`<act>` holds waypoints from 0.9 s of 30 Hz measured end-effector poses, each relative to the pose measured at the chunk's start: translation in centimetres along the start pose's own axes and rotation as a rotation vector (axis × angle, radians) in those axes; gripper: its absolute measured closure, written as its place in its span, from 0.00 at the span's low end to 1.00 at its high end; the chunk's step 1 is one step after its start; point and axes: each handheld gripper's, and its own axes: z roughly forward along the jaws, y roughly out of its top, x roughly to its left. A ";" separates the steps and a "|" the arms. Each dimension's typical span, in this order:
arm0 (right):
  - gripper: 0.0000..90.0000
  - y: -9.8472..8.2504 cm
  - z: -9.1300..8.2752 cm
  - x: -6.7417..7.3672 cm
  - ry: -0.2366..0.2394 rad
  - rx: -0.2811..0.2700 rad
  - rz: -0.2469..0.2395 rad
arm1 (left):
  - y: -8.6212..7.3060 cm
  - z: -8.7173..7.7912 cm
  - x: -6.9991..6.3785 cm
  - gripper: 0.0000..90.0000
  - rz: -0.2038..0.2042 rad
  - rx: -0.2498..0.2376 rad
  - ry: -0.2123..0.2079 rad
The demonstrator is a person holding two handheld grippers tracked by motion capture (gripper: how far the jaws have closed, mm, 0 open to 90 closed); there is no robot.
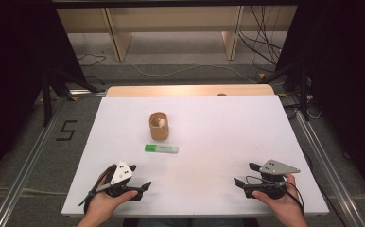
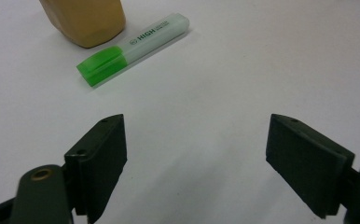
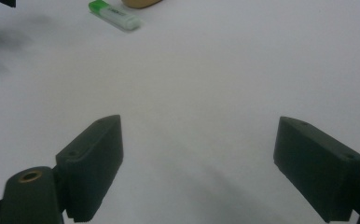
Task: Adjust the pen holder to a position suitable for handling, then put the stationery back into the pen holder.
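A tan cup [image 1: 159,126] stands upright near the middle of the white table [image 1: 228,123], with something pale inside it. Just in front of it lies a green highlighter [image 1: 161,149], cap end to the left. In the left gripper view the highlighter [image 2: 132,48] lies slanted beside the cup [image 2: 85,21], well beyond the jaws. My left gripper [image 1: 140,177] rests open at the front left, nothing between its jaws. My right gripper [image 1: 245,174] rests open at the front right, also holding nothing. The right gripper view catches the highlighter [image 3: 114,15] far off at the top left.
Past the table's far edge a wooden strip [image 1: 190,90] shows, then floor with cables [image 1: 261,47] and wooden shelf legs [image 1: 117,40]. Metal rails [image 1: 24,156] run along both sides of the table. A "5" mark [image 1: 67,130] is on the floor at the left.
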 end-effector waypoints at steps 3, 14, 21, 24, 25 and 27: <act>0.18 0.1 0.1 0.0 -0.002 -0.002 0.000 | -0.1 0.0 -0.1 0.23 0.014 0.002 -0.003; 0.18 0.2 0.3 -0.1 -0.005 -0.003 0.004 | -0.2 -0.1 0.0 0.27 0.010 0.001 -0.002; 0.18 0.1 -0.1 -0.2 -0.006 -0.012 0.000 | 0.0 0.2 -0.2 0.29 0.015 -0.004 -0.003; 0.18 0.2 -0.1 -0.1 -0.012 -0.017 0.002 | 0.0 0.2 -0.2 0.32 0.014 -0.010 -0.007; 0.18 0.3 -0.1 -0.1 -0.012 -0.016 0.005 | 0.0 0.2 -0.2 0.33 0.014 -0.010 -0.007; 0.18 0.3 0.1 -0.1 -0.011 -0.011 0.002 | 0.0 0.2 -0.1 0.37 0.014 -0.011 -0.011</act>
